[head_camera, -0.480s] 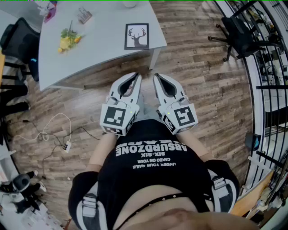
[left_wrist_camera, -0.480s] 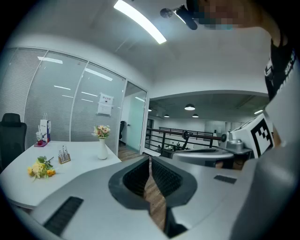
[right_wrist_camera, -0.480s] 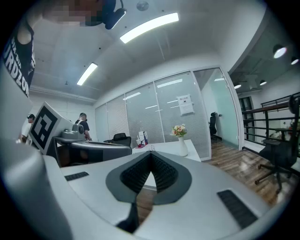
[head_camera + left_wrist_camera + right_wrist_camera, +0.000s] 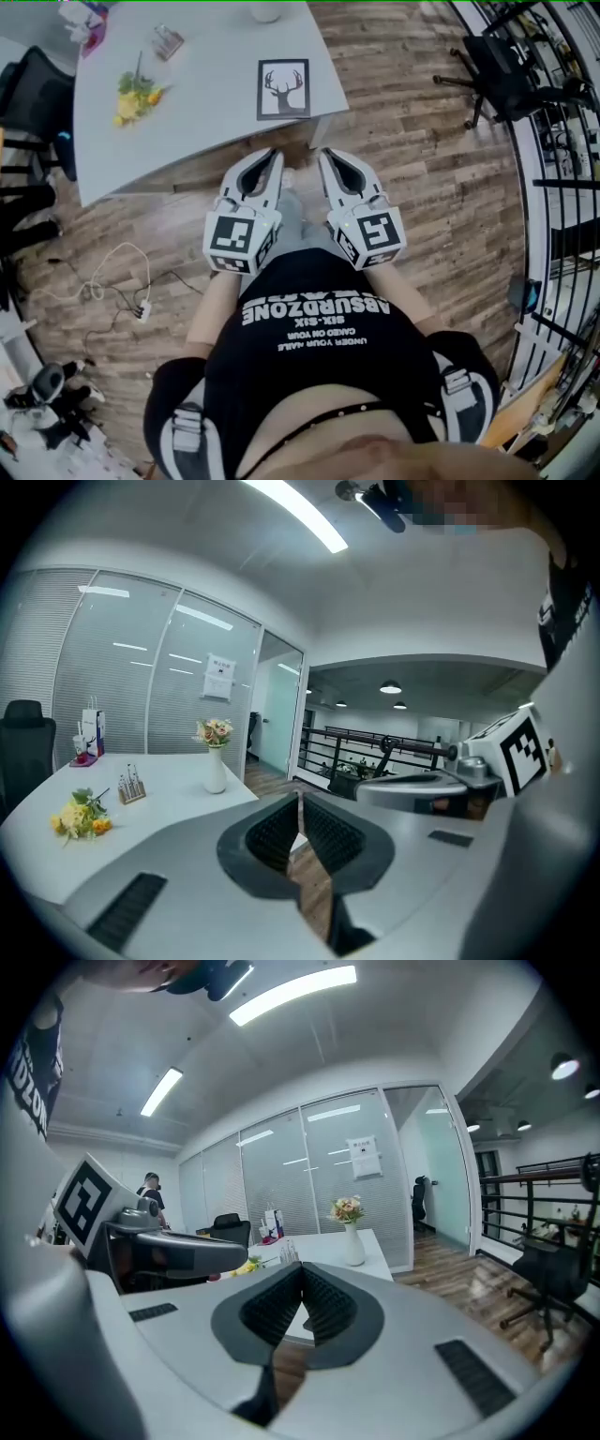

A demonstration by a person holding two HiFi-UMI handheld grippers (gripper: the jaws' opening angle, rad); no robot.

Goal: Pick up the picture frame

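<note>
Approach stage: the black-framed deer-print picture frame (image 4: 283, 90) lies flat at the pale grey table's (image 4: 206, 112) near edge, upper centre; the left gripper (image 4: 270, 159) and right gripper (image 4: 328, 159), both closed and empty, hover just below it and must likely advance and open.

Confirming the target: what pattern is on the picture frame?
The picture frame shows a black deer head on white, black-edged; head view.

The black-framed deer picture frame (image 4: 283, 89) is laid on the grey table (image 4: 206, 122), right of the yellow flower bunch (image 4: 134, 95). Before the table, the left gripper (image 4: 272, 157) and right gripper (image 4: 327, 157) are held abreast
</note>
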